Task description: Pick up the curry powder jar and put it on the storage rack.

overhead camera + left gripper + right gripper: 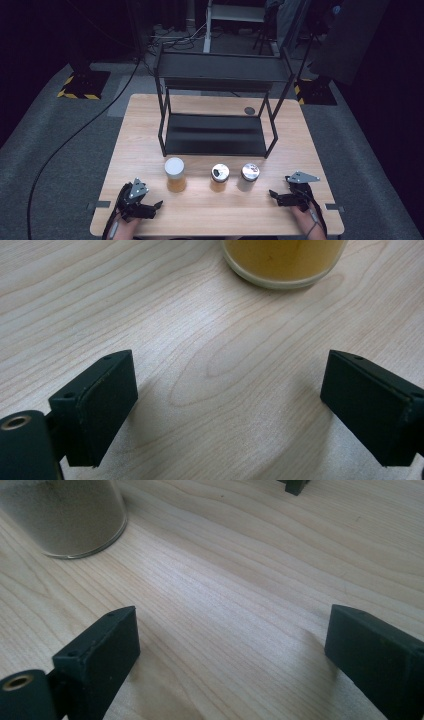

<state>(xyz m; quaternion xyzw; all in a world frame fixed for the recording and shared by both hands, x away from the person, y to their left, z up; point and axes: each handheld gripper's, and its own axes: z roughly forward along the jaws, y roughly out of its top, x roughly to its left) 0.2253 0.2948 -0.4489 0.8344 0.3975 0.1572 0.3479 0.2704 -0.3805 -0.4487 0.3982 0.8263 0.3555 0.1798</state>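
Three jars stand in a row on the wooden table [150,125], in front of a black two-tier shelf rack [215,100]. The left jar [175,174] has a white lid and orange-yellow contents [284,262]. The middle jar [219,177] holds amber contents under a metal lid. The right jar [249,176] holds grey-beige powder [62,517]. My left gripper [152,207] rests open at the table's front left, below the left jar. My right gripper [276,196] rests open at the front right, beside the right jar. Nothing lies between either pair of jaws.
A round grey grommet [249,110] sits in the tabletop behind the rack. A rack foot [296,486] shows ahead in the right gripper view. Black cables [75,135] run over the grey floor at left, and stands with yellow-black striped bases [82,85] flank the table.
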